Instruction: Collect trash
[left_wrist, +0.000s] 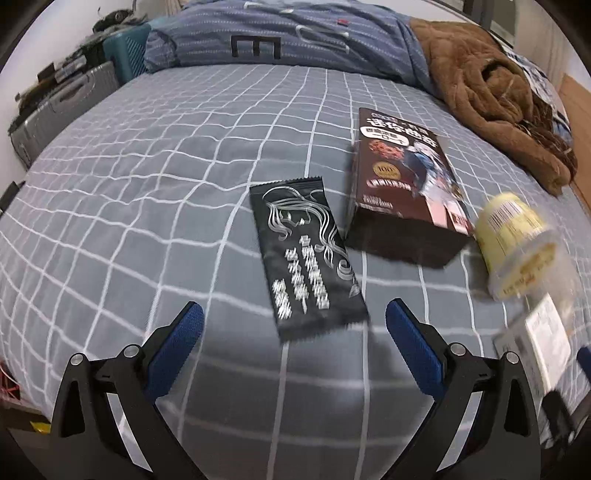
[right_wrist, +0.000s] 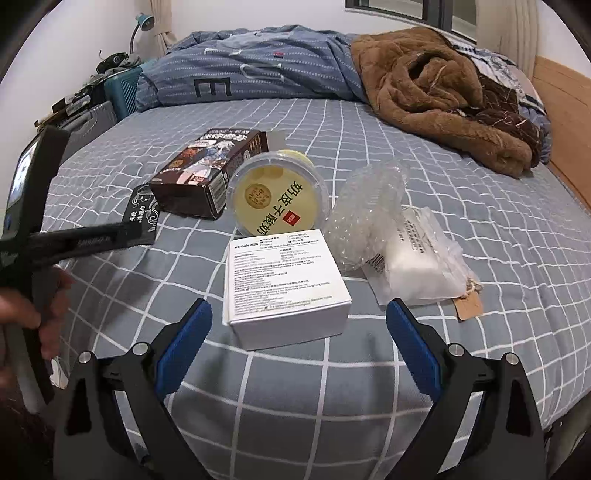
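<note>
Trash lies on a bed with a grey checked sheet (left_wrist: 147, 184). In the left wrist view a black sachet (left_wrist: 306, 254) lies just ahead of my open, empty left gripper (left_wrist: 293, 314). Right of it are a brown box (left_wrist: 406, 181), a yellow tub (left_wrist: 517, 247) and a white box (left_wrist: 543, 343). In the right wrist view my open, empty right gripper (right_wrist: 299, 314) is just in front of the white box (right_wrist: 284, 280). Behind it are the yellow tub (right_wrist: 277, 195), the brown box (right_wrist: 207, 173), bubble wrap (right_wrist: 365, 214) and a white plastic bag (right_wrist: 417, 258). The sachet (right_wrist: 142, 214) is partly hidden.
A brown fleece blanket (right_wrist: 443, 96) and a blue duvet (right_wrist: 258, 66) lie at the back of the bed. Suitcases (left_wrist: 66, 107) stand beyond the bed's left side. A wooden bed frame (right_wrist: 565, 122) runs along the right. The left gripper's handle and a hand (right_wrist: 33, 295) show at the left.
</note>
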